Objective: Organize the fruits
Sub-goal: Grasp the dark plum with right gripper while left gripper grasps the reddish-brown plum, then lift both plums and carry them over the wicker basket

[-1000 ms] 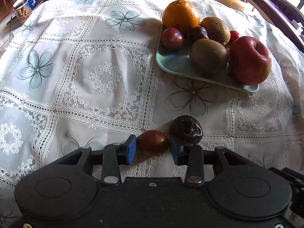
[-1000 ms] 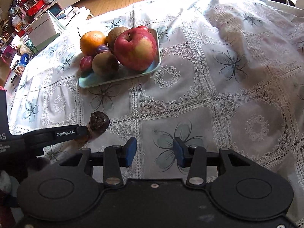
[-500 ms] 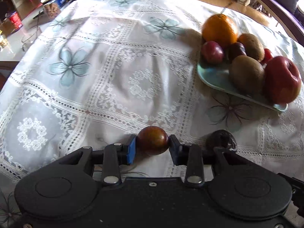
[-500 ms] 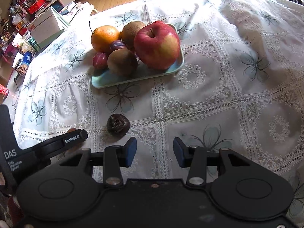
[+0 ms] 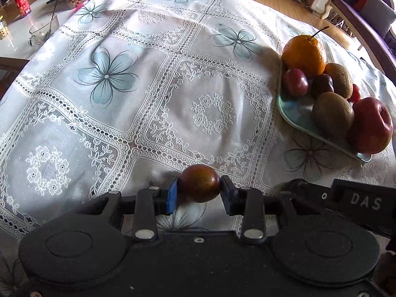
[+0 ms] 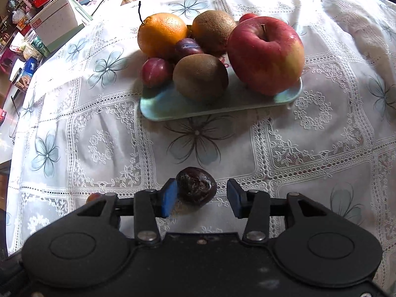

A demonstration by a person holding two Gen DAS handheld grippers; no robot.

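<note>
Most of the sorting looks done already: an orange (image 6: 162,33), two kiwis, two plums (image 6: 156,71) and a big apple (image 6: 266,54) are piled on the tray (image 6: 173,105). Two stragglers are left off the tray, on the desk (image 5: 148,99) just in front of it. A reddish-brown fruit (image 5: 199,183) is clamped between the pads of the left hand-held gripper (image 5: 198,193), short of the tray. A dark wrinkled fruit (image 6: 196,188) is bracketed by the right hand-held gripper (image 6: 201,195), whose jaws are spread wide, one pad touching, nothing squeezed yet. So probably two drops are left.
</note>
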